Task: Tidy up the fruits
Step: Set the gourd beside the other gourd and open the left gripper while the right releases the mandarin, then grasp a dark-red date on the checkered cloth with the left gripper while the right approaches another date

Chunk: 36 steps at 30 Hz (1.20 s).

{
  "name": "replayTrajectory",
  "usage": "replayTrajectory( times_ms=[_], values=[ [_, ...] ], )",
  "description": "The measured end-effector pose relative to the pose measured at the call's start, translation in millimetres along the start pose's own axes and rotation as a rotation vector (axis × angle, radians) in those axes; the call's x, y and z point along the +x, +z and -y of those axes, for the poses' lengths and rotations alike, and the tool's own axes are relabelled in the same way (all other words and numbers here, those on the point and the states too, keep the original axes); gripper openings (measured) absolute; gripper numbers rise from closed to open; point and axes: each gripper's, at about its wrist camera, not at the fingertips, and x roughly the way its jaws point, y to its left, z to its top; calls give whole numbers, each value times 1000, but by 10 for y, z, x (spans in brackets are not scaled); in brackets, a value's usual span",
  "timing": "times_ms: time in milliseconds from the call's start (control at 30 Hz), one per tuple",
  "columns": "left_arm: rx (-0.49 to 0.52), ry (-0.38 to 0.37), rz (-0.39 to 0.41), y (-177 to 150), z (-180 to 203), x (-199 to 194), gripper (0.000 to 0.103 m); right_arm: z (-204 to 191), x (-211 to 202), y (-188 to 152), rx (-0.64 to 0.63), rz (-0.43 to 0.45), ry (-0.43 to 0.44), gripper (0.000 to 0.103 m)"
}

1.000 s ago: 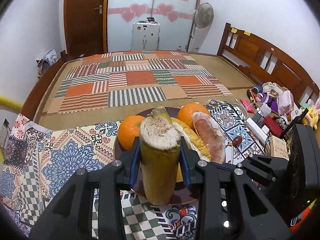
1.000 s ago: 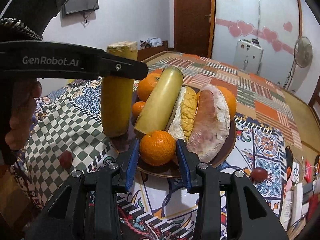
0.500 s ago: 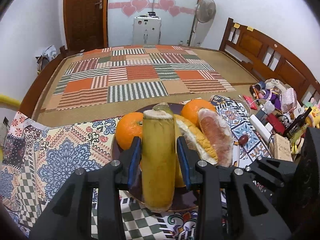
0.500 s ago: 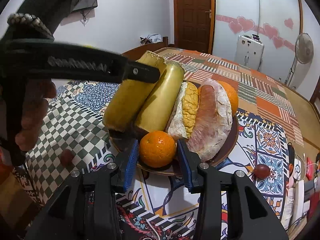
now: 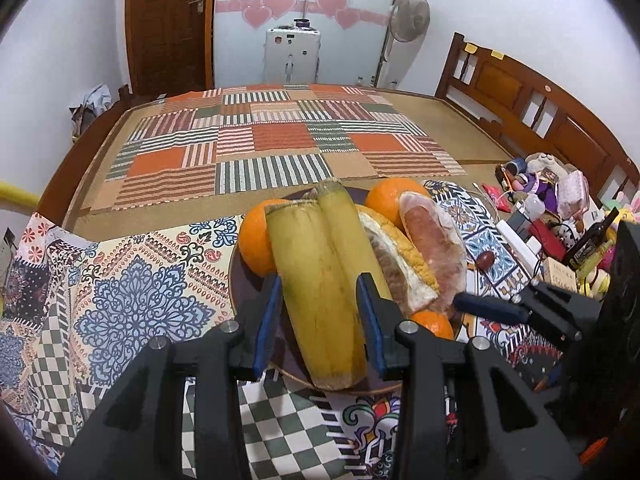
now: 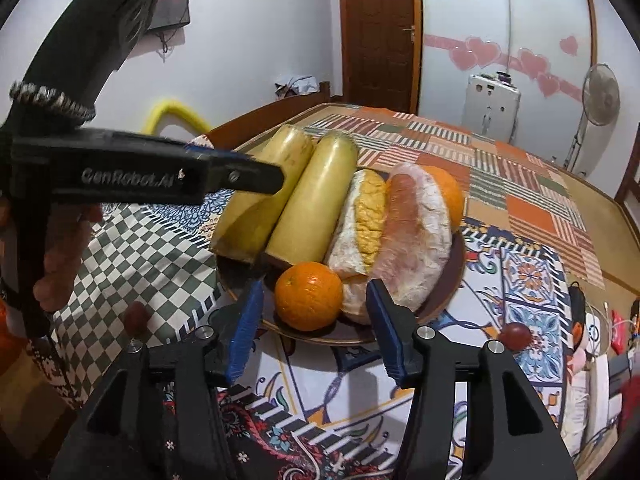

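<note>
My left gripper (image 5: 318, 312) has its jaws narrow around the sugarcane piece (image 5: 320, 300) at low centre of the left view; they have just been easing open, and I cannot tell whether the pads still press. The piece lies flat on the brown plate (image 5: 248, 308), long axis running away from me, touching the second cane piece (image 5: 348, 236). My right gripper (image 6: 312, 328) has jaws that have just opened, flanking without touching the small orange (image 6: 309, 301) at the plate's near edge. Backing the left straight along that axis looks cleanest.
</note>
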Motion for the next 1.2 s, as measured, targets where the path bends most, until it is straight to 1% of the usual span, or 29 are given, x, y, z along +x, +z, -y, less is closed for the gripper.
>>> replayTrajectory(
  times_ms=[233, 433, 500, 567, 633, 733, 900, 1067, 1167, 1200],
  values=[
    [-7, 11, 7, -106, -6, -168, 39, 12, -261, -7, 16, 29, -31, 51],
    [-7, 12, 45, -247, 3, -548, 39, -30, -557, -22, 17, 69, -61, 51],
    [-11, 16, 55, -315, 8, -666, 42, -41, -646, -34, 21, 77, -69, 51],
    [-15, 27, 66, -388, 17, -765, 52, -51, -755, -64, 27, 87, -77, 52],
    [-14, 42, 73, -507, 34, -860, 54, -50, -854, -105, 32, 96, -91, 55],
    [-22, 46, 47, -658, 36, -893, 54, -50, -955, -196, 38, 101, -114, 59],
    [-37, 34, 9, -933, 22, -888, 54, 43, -1008, -369, 59, 68, -151, 60],
    [-51, 29, -46, -1166, 31, -709, 54, 176, -1027, -511, 97, 39, -177, 60],
    [-57, 31, -74, -1236, 15, -589, 54, 260, -1021, -575, 115, 25, -185, 60],
    [-64, 19, -84, -1251, 5, -546, 54, 279, -1017, -598, 117, 20, -187, 60]
  ],
)
